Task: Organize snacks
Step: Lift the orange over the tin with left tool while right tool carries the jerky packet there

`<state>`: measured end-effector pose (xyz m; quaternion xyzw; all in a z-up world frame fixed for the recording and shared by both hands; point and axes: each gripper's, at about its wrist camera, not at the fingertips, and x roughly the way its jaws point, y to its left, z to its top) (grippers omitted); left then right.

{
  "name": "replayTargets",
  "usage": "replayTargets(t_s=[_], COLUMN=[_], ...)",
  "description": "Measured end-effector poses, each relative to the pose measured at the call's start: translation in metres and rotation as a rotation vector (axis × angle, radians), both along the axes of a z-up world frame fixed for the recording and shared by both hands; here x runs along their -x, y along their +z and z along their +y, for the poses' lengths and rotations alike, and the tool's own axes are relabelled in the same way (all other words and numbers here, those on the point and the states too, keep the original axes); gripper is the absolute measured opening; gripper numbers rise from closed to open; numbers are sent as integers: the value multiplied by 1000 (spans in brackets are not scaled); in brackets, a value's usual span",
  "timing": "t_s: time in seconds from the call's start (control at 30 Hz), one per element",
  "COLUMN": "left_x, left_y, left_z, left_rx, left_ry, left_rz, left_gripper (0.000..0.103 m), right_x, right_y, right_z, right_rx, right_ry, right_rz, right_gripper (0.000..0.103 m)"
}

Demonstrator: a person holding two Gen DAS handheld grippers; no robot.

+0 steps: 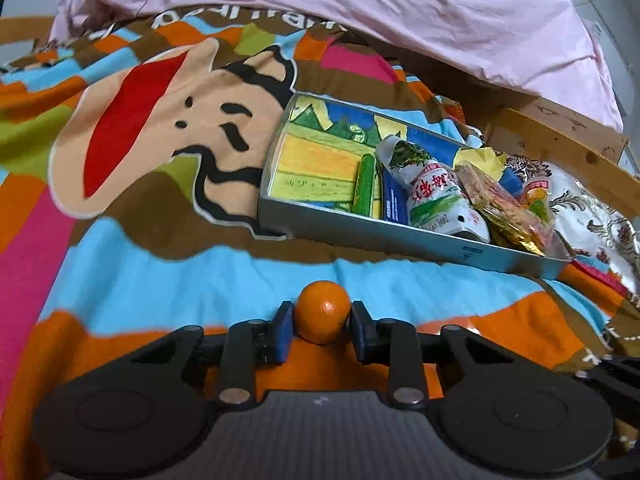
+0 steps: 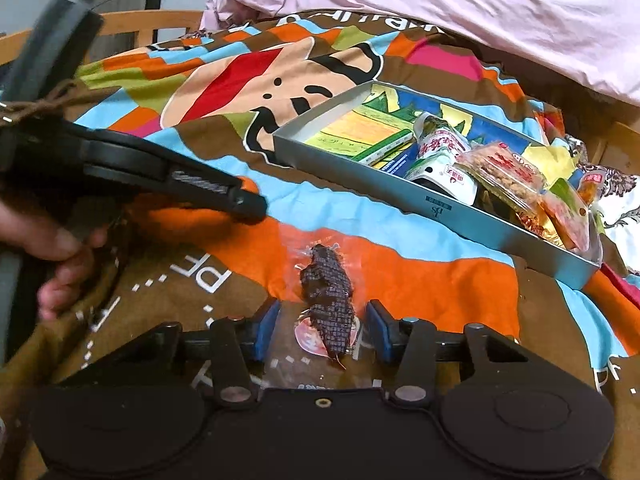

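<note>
The left hand-held gripper point(image 1: 322, 330) had its blue pads closed on a small round orange point(image 1: 323, 312) down on the bed. The right hand-held gripper point(image 2: 322, 330) sat around a dark snack point(image 2: 329, 304) in a clear, crinkly wrapper, but its pads did not touch it. The flat gray box point(image 1: 400, 236) already held several shiny packets. These two snacks likely still had to go in.

- Bedspread point(image 1: 120, 264): matt printed cloth, creased.
- Box point(image 1: 400, 236): smooth grey card, satin.
- Orange point(image 1: 323, 312): glossy, finely pitted peel.
- Snack wrapper point(image 2: 320, 264): clear glossy plastic.
- Bed frame point(image 1: 560, 140): bare knotty wood.
</note>
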<state>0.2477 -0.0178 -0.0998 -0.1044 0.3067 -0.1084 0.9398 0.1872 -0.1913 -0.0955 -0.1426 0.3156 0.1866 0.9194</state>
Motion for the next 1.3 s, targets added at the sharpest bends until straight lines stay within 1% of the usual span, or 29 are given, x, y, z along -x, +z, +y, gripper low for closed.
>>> replayTargets(t_s=[0.1, 0.27, 0.37, 0.43, 0.57, 0.63, 0.77, 0.87, 1.1, 1.3], left_x=[16, 51, 69, 79, 93, 100, 117, 131, 151, 157], left_y=[2, 9, 15, 17, 23, 25, 30, 33, 45, 60], left_z=[2, 3, 2, -1, -8, -9, -12, -15, -18, -16], left_rx=[10, 19, 50, 43, 30, 56, 81, 99, 89, 118], left_ry=[17, 65, 97, 104, 110, 118, 122, 125, 125, 148], left_rz=[36, 30, 37, 41, 69, 79, 71, 67, 29, -14], left_gripper=[32, 32, 32, 32, 32, 32, 32, 32, 32, 32], right_x=[5, 16, 24, 31, 51, 61, 82, 94, 112, 117], right_y=[0, 3, 7, 8, 12, 13, 12, 13, 23, 32], right_z=[1, -1, -4, -4, -5, -4, 2, 5, 1, -4], right_rx=[24, 44, 49, 71, 135, 166, 251, 298, 327, 326], right_ry=[13, 17, 12, 13, 24, 43, 92, 114, 95, 66], right_rz=[-9, -10, -13, -29, -83, -106, -171, -223, -341, -454], right_gripper=[50, 49, 49, 49, 49, 49, 48, 48, 48, 48])
